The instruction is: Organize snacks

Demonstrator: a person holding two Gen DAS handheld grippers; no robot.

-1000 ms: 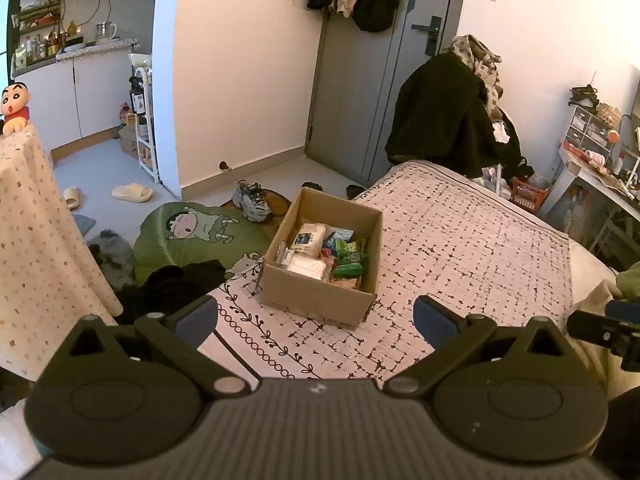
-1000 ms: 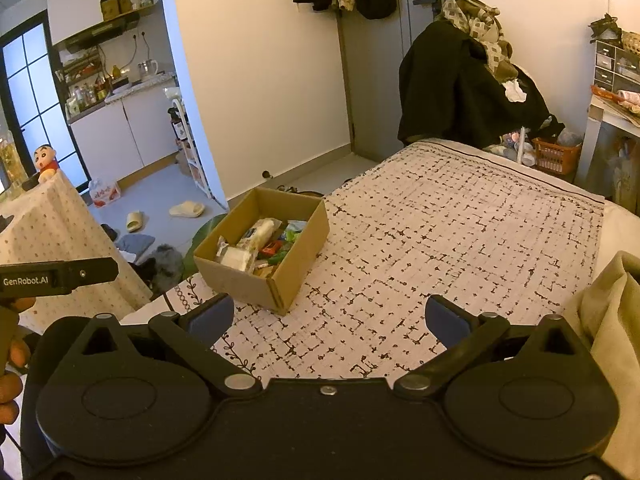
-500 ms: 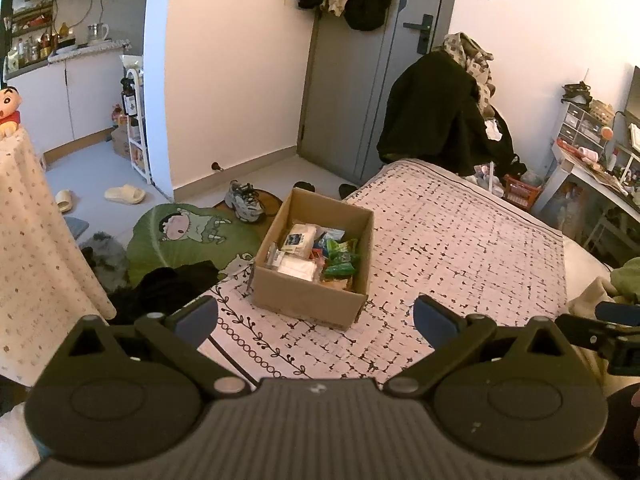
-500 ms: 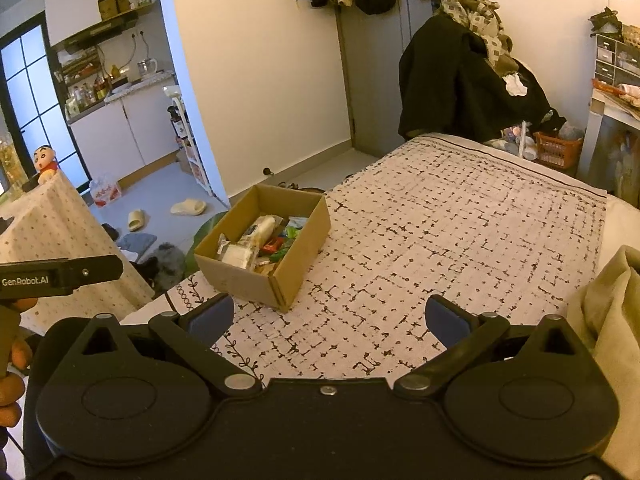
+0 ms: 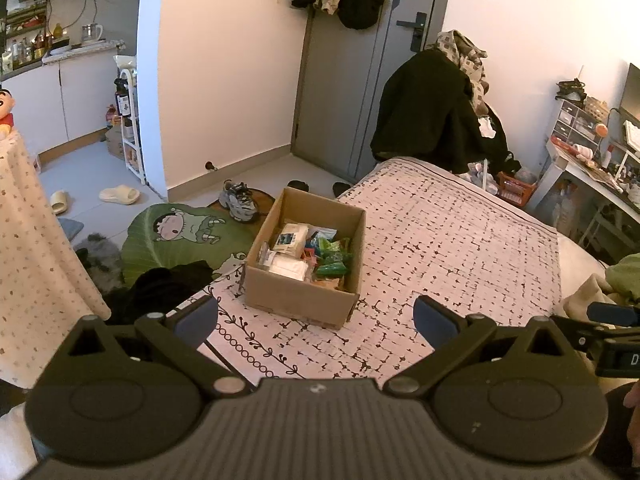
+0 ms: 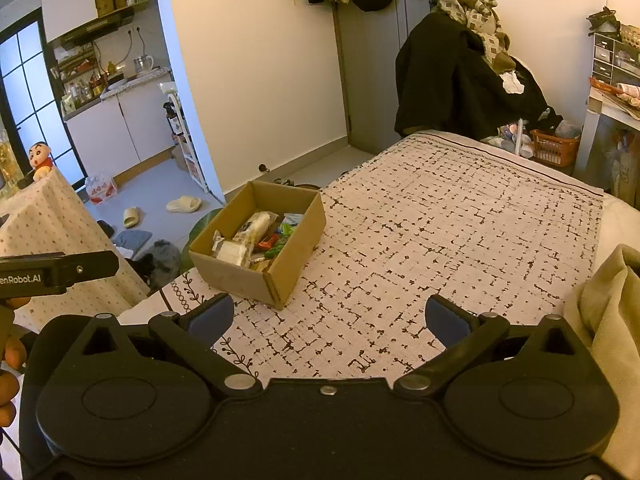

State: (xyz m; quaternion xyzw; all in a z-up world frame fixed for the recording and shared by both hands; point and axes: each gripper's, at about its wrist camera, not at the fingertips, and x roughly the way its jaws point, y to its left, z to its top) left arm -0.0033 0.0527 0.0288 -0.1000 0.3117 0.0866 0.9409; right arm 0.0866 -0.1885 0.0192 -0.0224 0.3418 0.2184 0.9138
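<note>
Several snack packets [image 5: 308,252] heaped in open cardboard box [image 5: 304,264], centre of frame, on patterned bedspread [image 5: 440,248] near its left edge. Left gripper [image 5: 316,316] and right gripper [image 6: 330,316] low in frame, fingers wide apart, holding nothing. Since a second ago: box slightly larger and lower in both views, grippers edging nearer. Packets all boxed, none on the cover; fits either a finished tidy or sorting yet to come.
</note>
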